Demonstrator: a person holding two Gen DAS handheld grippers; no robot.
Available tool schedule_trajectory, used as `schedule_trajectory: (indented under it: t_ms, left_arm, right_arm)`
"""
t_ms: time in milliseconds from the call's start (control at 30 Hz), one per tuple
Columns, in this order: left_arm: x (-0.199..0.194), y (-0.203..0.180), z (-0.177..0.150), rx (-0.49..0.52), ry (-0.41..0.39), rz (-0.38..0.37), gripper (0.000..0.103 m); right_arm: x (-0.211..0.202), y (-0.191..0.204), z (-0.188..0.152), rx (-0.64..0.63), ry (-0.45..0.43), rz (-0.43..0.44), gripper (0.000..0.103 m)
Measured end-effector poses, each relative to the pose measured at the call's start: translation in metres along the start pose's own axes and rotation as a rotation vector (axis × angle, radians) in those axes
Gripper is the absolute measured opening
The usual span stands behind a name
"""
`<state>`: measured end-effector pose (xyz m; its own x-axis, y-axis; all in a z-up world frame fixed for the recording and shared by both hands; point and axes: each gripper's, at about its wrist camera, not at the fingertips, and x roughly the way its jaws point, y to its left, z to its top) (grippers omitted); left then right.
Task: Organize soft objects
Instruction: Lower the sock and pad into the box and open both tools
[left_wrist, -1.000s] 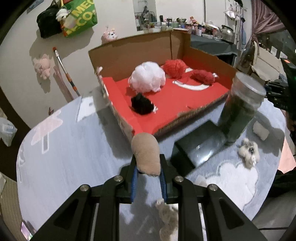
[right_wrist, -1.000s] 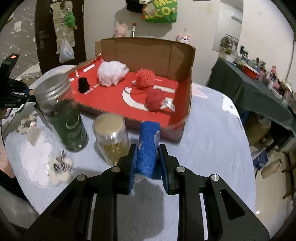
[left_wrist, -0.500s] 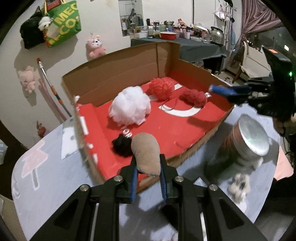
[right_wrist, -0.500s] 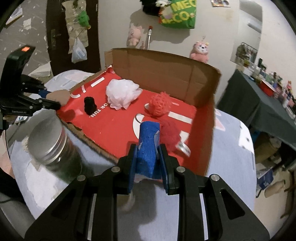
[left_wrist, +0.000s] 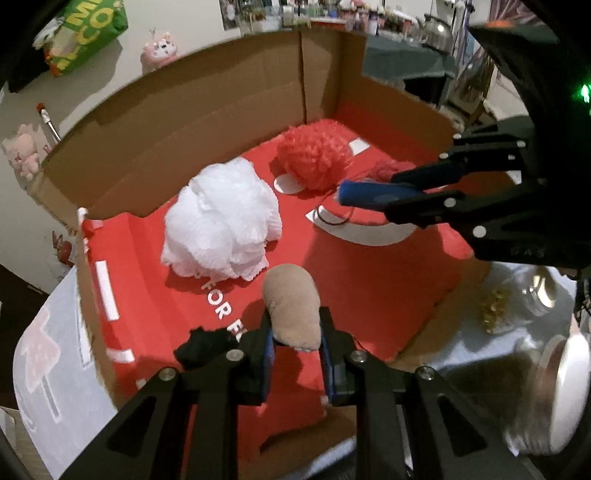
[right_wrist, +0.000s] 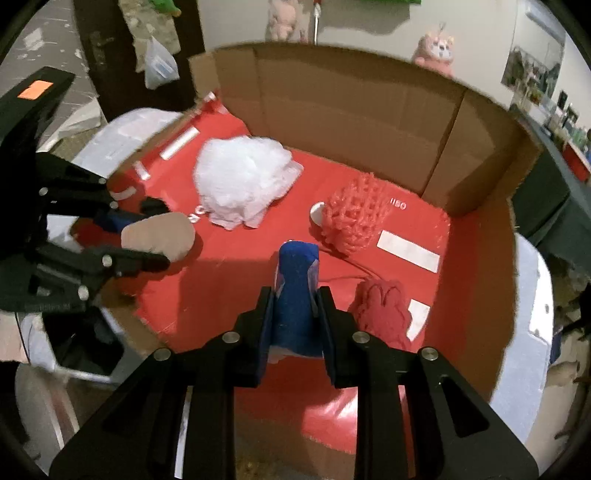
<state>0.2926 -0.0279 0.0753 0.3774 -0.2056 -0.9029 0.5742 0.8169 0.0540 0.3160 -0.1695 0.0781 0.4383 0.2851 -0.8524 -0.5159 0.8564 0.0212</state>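
A cardboard box (left_wrist: 207, 110) with a red floor (right_wrist: 229, 280) holds a white mesh puff (left_wrist: 221, 221), a red mesh puff (left_wrist: 314, 155), a red knit piece (right_wrist: 380, 310) and a small black soft item (left_wrist: 203, 347). My left gripper (left_wrist: 295, 332) is shut on a tan soft pad (left_wrist: 291, 310), held over the box's front edge. My right gripper (right_wrist: 295, 306) is shut on a blue soft piece (right_wrist: 295, 280), held over the box floor. The right gripper shows in the left wrist view (left_wrist: 373, 194) and the left gripper in the right wrist view (right_wrist: 147, 243).
A jar with a metal lid (left_wrist: 565, 373) and a glass jar of gold bits (left_wrist: 517, 302) stand on the pale tablecloth right of the box. A dark flat box (right_wrist: 85, 354) lies left of the box. Plush toys and a green bag hang on the wall.
Both grippers have moved forward over the box with their loads still held. The jars have slid to the edge of the views.
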Motion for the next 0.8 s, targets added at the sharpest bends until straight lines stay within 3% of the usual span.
schedule_trajectory:
  t_ms: [300, 800]
  left_arm:
    - [0.027, 0.0, 0.017, -0.004, 0.069, 0.034, 0.027]
    - [0.04, 0.007, 0.015, -0.016, 0.089, 0.062, 0.034]
  right_arm:
    - [0.035, -0.002, 0.016, 0.019, 0.093, -0.033, 0.022]
    - [0.046, 0.002, 0.018, -0.004, 0.146, -0.058, 0.023]
